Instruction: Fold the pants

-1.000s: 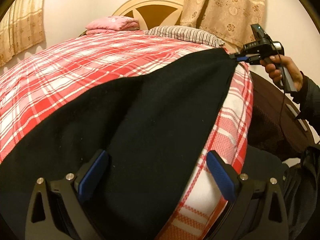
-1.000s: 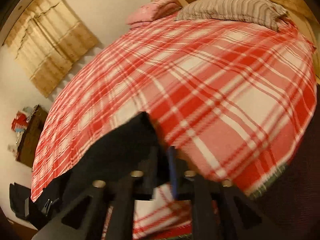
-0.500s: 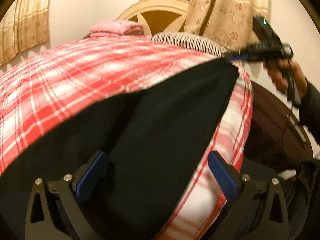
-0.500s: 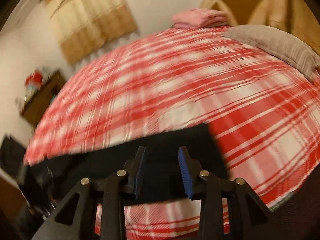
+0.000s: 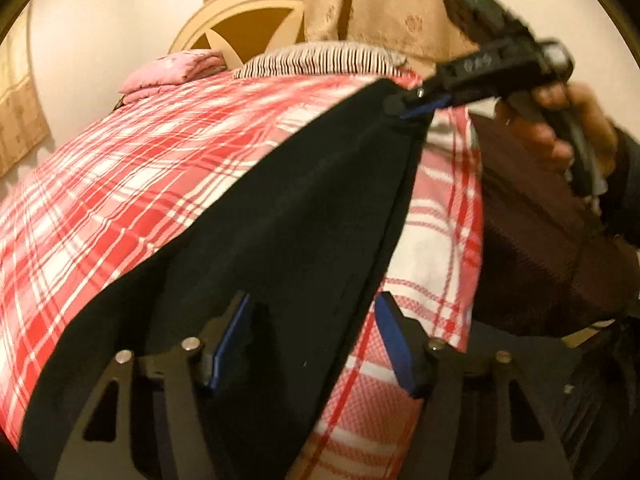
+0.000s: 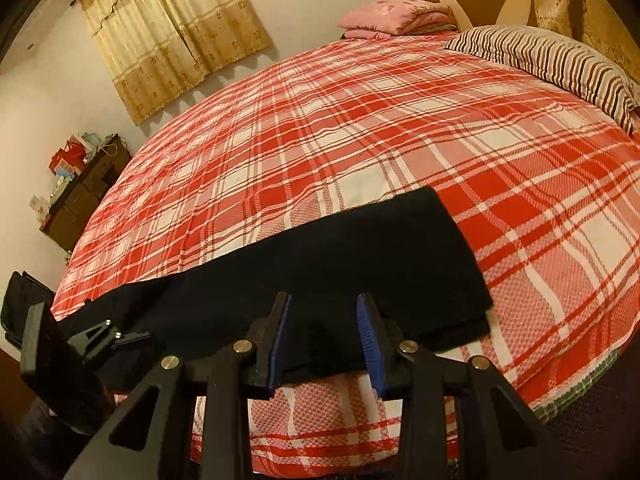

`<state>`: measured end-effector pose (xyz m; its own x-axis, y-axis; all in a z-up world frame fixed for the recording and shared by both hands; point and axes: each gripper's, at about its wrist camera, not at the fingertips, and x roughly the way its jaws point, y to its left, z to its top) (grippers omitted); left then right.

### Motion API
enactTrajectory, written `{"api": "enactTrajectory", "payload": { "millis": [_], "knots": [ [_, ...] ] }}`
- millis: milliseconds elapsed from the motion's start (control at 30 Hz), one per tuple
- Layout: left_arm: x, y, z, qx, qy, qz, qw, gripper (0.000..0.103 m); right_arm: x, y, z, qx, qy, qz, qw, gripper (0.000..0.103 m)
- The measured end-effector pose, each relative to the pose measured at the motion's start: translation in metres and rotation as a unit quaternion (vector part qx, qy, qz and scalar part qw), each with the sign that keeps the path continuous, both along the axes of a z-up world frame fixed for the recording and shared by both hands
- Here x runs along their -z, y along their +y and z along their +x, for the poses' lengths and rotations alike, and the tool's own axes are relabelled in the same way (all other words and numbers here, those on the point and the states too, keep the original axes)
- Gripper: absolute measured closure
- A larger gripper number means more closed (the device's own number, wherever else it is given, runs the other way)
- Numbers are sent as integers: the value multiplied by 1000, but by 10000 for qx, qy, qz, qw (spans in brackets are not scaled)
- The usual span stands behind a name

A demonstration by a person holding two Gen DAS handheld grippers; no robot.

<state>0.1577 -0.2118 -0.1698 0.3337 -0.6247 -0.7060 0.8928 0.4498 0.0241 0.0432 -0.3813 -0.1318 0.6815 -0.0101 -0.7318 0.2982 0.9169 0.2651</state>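
Clearly the black pants [image 6: 320, 264] are soft, light and limp, lying along the near edge of the bed [image 6: 360, 140]. Left hand-held gripper [image 5: 312, 336] has been closing, pads not yet pressing the cloth between them; right hand-held gripper [image 6: 324, 336] stands apart over the hem. Pinching edges or corners should work best.

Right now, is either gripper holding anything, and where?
Nothing looks clamped. Left gripper, jaws just closing, straddles a long edge of the black pants; right gripper straddles the edge near a corner, pads apart.
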Motion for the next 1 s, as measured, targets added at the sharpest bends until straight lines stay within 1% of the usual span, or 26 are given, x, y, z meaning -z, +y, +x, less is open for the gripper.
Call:
{"api": "enactTrajectory", "payload": {
  "millis": [33,100,133,167,233,333,400,433,467,500,533,667,733,767,833,1000],
  "knots": [
    [3,-5,2,4,8,112,9999,43,1,0,-1,-4,-13,4,10000,68],
    [6,-9,5,15,43,179,9998,46,2,0,-2,-13,-23,-21,10000,68],
    [5,-9,5,25,49,155,9999,53,2,0,-2,-12,-39,-24,10000,68],
    [3,-9,5,36,91,120,9999,65,2,-1,-3,-11,-58,-17,10000,68],
    [-2,-6,8,-6,211,67,9998,75,3,-2,-6,8,-102,-8,9999,68],
    [-2,-3,12,-21,429,-37,9991,76,5,-4,-8,46,-169,71,9998,68],
    [0,-4,12,-31,462,-39,9989,77,6,-5,-9,66,-213,102,9997,68],
    [0,-4,11,-1,495,-58,9988,79,6,-4,-9,75,-224,102,9997,68],
    [0,-6,10,20,509,-71,9987,90,6,-4,-9,77,-237,104,9996,68],
    [-1,-6,9,102,601,-136,9980,95,6,-4,-9,78,-255,115,9996,68],
    [-2,-5,7,245,743,-234,9967,97,5,-5,-10,87,-277,131,9995,68],
    [-1,-6,-2,375,717,-242,9964,97,5,-9,-13,165,-347,182,9991,68],
    [1,-5,1,293,749,-261,9964,98,6,-10,-13,190,-362,213,9989,68],
    [1,-3,2,276,735,-280,9965,98,6,-10,-13,185,-356,214,9990,68],
    [1,-6,2,193,568,-237,9979,98,6,-8,-13,150,-357,189,9991,68],
    [2,-13,2,107,423,-209,9988,96,8,-7,-14,139,-401,235,9988,68]
  ]
}}
